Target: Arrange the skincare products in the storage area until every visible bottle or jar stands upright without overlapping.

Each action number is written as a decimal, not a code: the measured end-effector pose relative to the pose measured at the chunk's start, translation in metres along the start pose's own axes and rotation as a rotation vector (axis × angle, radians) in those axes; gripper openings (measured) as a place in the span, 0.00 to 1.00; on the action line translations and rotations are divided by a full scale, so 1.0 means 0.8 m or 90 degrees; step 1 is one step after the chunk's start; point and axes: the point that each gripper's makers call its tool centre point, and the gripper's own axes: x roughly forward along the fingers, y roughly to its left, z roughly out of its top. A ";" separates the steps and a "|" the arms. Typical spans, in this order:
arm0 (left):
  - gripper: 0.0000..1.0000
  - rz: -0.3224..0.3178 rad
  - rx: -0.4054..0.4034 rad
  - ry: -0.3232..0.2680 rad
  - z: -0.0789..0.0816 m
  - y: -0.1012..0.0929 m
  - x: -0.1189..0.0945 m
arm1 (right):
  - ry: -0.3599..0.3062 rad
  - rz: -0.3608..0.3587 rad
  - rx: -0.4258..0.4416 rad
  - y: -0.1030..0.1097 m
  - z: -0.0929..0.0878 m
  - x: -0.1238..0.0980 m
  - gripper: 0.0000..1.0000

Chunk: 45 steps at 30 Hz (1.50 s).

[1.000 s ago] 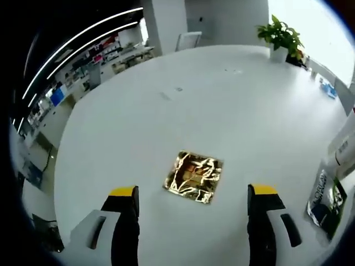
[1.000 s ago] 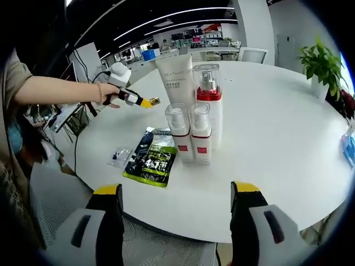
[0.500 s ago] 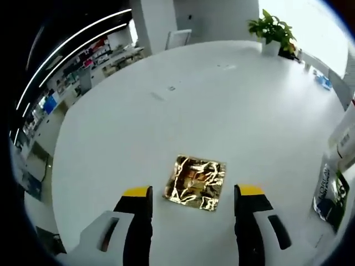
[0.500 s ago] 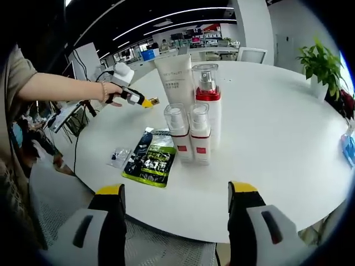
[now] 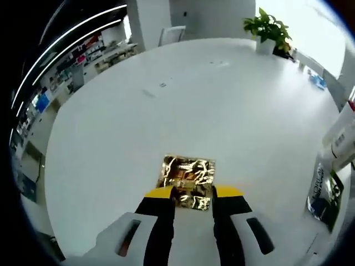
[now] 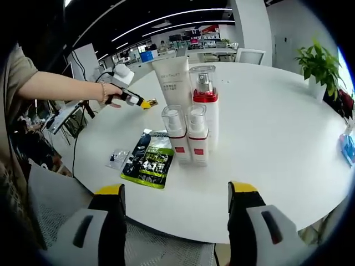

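Left gripper view: my jaws pinch the near edge of the gold sachet on the white table.
From the left gripper (image 5: pixel 191 193), narrowed to a small gap with the gold foil sachet (image 5: pixel 186 175) between its tips, the white table (image 5: pixel 183 105) runs away to a potted plant (image 5: pixel 267 30) at its far edge. My right gripper (image 6: pixel 175 189) hangs wide apart and empty off the table's near edge. Nearest that edge lies a green-black pouch (image 6: pixel 148 160) flat beside a small clear packet (image 6: pixel 118 158). Just behind the pouch two small spray bottles (image 6: pixel 184 134) stand upright, touching, then a taller red-collared pump bottle (image 6: pixel 204 100) and a white tube (image 6: pixel 171 78).
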 end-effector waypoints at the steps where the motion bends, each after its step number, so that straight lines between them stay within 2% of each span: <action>1: 0.25 0.002 -0.001 -0.001 0.000 0.001 -0.001 | 0.000 0.000 0.000 0.000 0.000 0.000 0.76; 3: 0.33 -0.004 -0.033 -0.024 0.008 0.003 -0.004 | 0.000 0.000 0.000 0.000 0.000 0.000 0.76; 6: 0.45 0.008 -0.035 -0.043 0.016 0.016 -0.008 | 0.000 -0.001 0.001 0.000 0.000 0.000 0.76; 8: 0.48 0.005 -0.033 -0.041 0.021 0.016 -0.006 | 0.001 0.000 0.000 0.000 0.000 0.000 0.76; 14: 0.54 -0.030 -0.046 -0.005 0.012 0.021 0.011 | 0.002 -0.003 0.004 -0.002 -0.001 0.000 0.76; 17: 0.52 -0.035 -0.038 0.015 0.005 0.018 0.013 | 0.003 -0.004 0.005 -0.002 -0.001 0.001 0.76; 19: 0.50 -0.028 -0.019 0.017 0.007 0.021 0.013 | 0.002 -0.004 0.006 -0.003 -0.001 0.001 0.76; 23: 0.46 -0.032 -0.020 0.022 0.007 0.023 0.010 | 0.003 -0.004 0.007 -0.002 -0.001 0.001 0.75; 26: 0.39 -0.031 -0.020 0.027 0.005 0.025 0.008 | 0.004 -0.003 0.003 -0.002 -0.002 0.001 0.75; 32: 0.38 -0.016 -0.039 0.025 0.003 0.018 0.006 | 0.001 -0.002 0.005 -0.001 -0.001 0.000 0.75; 38: 0.36 -0.024 -0.050 0.018 0.001 0.004 -0.007 | -0.004 0.003 0.004 0.001 0.001 0.000 0.75; 40: 0.36 -0.024 -0.050 0.017 -0.003 0.010 -0.006 | -0.006 0.004 0.003 0.002 0.002 0.000 0.75; 45: 0.36 -0.017 -0.059 0.007 -0.010 0.003 -0.031 | -0.009 0.013 -0.004 0.006 0.003 0.000 0.75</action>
